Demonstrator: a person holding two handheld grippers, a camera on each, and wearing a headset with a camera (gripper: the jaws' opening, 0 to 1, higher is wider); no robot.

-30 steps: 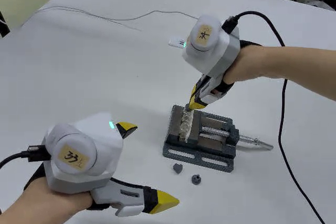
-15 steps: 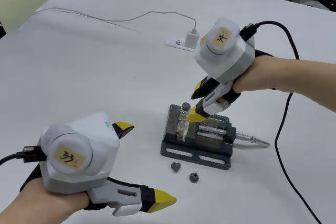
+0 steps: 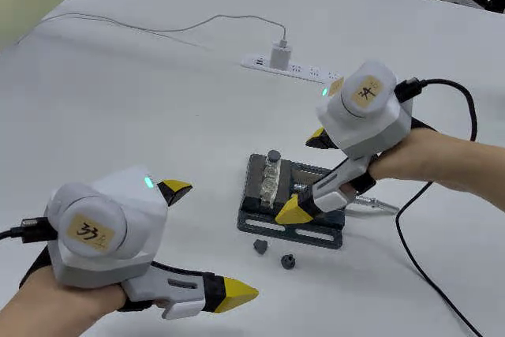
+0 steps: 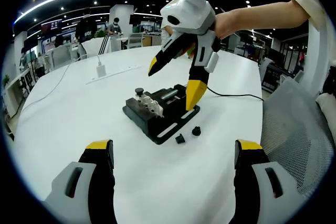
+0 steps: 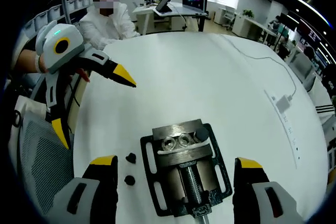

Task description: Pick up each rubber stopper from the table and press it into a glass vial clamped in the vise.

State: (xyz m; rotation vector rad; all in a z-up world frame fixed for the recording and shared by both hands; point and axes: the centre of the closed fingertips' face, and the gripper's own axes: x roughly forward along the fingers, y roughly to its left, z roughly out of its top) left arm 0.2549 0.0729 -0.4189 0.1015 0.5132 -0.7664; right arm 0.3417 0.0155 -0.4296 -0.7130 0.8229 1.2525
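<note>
Over the vise (image 3: 316, 233) hangs the right gripper (image 3: 306, 177), jaws spread wide and pinching nothing, nose tipped down toward the screw end. Clamped in the vise stands a short row of glass vials (image 5: 176, 141). The right gripper view looks straight down on them: two mouths are open and the end one is capped with a dark stopper (image 3: 274, 155). That looks like one done, two to go. The clamp makes sense, since it keeps the glass upright and steady against a downward push. Two loose rubber stoppers (image 3: 260, 246) sit on the white bench (image 3: 118, 100) just beside the vise's near edge, close together and in easy reach. The left gripper (image 3: 207, 241) waits low at the near side, well apart from the vise, its jaws spread and empty too, seemingly parked clear so the right has room to drop for the next stopper.
</note>
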